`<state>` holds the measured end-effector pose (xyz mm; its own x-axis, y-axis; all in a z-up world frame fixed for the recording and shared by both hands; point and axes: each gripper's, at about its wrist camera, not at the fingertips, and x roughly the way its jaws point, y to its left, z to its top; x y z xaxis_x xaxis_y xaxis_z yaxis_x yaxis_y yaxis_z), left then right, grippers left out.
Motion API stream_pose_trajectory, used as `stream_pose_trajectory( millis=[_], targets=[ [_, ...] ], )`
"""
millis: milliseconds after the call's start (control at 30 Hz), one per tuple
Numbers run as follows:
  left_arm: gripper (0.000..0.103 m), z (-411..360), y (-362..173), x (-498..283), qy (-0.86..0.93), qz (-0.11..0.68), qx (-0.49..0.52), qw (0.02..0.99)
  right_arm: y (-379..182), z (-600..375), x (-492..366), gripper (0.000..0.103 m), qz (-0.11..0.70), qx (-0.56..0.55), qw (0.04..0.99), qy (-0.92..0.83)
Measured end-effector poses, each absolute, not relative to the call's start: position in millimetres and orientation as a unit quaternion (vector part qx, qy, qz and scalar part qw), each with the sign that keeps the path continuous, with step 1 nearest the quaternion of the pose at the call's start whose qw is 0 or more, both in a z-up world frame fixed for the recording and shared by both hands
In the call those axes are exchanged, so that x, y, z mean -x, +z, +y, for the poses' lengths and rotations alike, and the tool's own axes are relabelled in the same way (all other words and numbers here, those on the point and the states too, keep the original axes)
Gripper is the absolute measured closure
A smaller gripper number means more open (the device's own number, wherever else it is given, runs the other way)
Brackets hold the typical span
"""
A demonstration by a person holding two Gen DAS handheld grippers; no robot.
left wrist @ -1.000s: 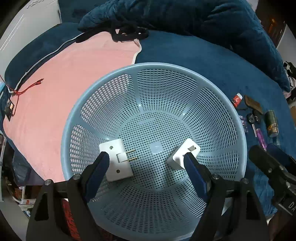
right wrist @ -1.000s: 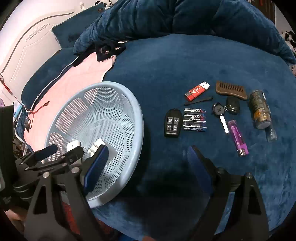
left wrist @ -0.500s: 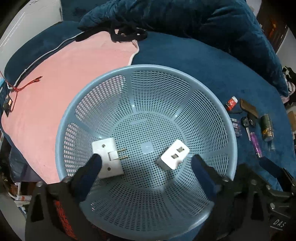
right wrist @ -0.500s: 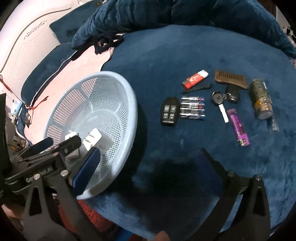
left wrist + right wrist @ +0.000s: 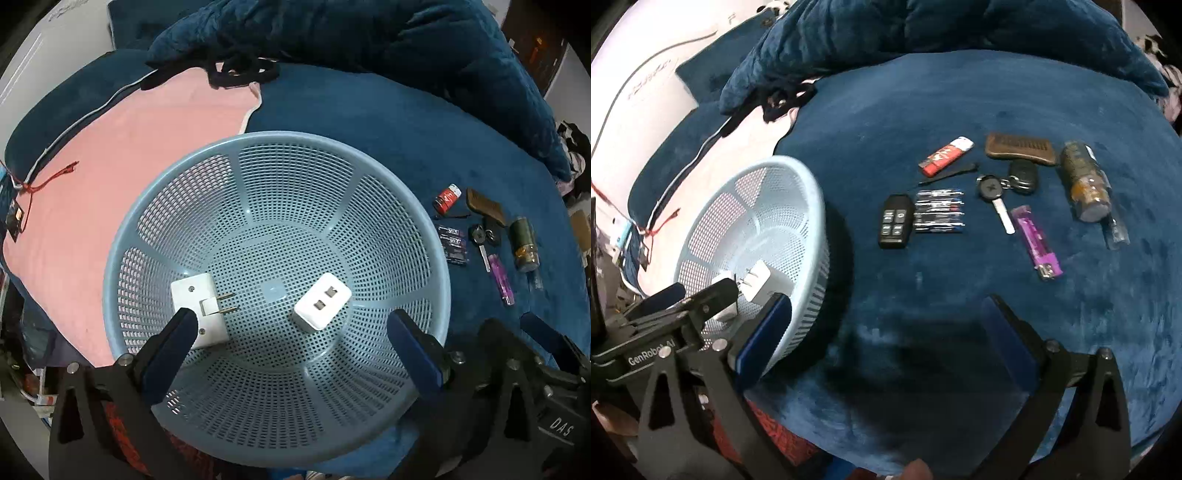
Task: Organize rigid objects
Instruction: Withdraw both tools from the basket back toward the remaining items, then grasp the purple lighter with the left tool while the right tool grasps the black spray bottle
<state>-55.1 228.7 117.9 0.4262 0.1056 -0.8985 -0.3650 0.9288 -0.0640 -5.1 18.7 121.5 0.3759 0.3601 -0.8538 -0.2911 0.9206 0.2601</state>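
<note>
A light blue mesh basket point(image 5: 369, 177) point(image 5: 812, 206) sits on the dark blue bed. In it lie a white plug adapter with brass prongs point(image 5: 197, 306) and a white USB charger block point(image 5: 322, 306). My left gripper point(image 5: 291, 343) is open and empty above the basket's near side. My right gripper point(image 5: 886, 325) is open and empty over bare blanket. Ahead of it lie a black remote fob point(image 5: 895, 220), several batteries point(image 5: 939, 216), a red lighter point(image 5: 945, 156), a car key point(image 5: 993, 194), a purple lighter point(image 5: 1036, 242), a brown comb point(image 5: 1019, 148) and a small bottle point(image 5: 1086, 181).
A pink towel point(image 5: 110, 192) lies left of the basket with a red cord point(image 5: 48, 177) on it. A rumpled dark blue duvet point(image 5: 351, 33) is heaped at the back. A black hairpin point(image 5: 947, 173) lies by the red lighter. The bed's near edge runs just below both grippers.
My left gripper has opened wider and drawn back and up from the basket. My right gripper has lifted and shifted left, so the small objects now sit further right in view.
</note>
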Motion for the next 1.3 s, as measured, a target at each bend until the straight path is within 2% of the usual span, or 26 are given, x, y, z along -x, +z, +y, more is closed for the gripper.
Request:
stream_pose_trajectory(
  millis=[467, 867, 1167, 1300],
  targets=[
    [0.0, 182, 128, 39, 0.1, 0.513, 0.103, 0.846, 120, -57, 3, 0.0, 0.511, -0.137, 0.84, 0.123],
    [0.001, 121, 136, 10, 0.039, 0.5, 0.083, 0.861, 125, -120, -2, 0.0, 0.487, -0.168, 0.857, 0.021],
    [0.001, 57, 114, -19, -0.019, 0.522, 0.082, 0.849, 132, -169, -15, 0.0, 0.483, -0.206, 0.851, -0.007],
    [0.001, 38, 92, -37, -0.018, 0.54, 0.115, 0.833, 126, -184, -13, 0.0, 0.477, -0.246, 0.843, -0.032]
  ],
)
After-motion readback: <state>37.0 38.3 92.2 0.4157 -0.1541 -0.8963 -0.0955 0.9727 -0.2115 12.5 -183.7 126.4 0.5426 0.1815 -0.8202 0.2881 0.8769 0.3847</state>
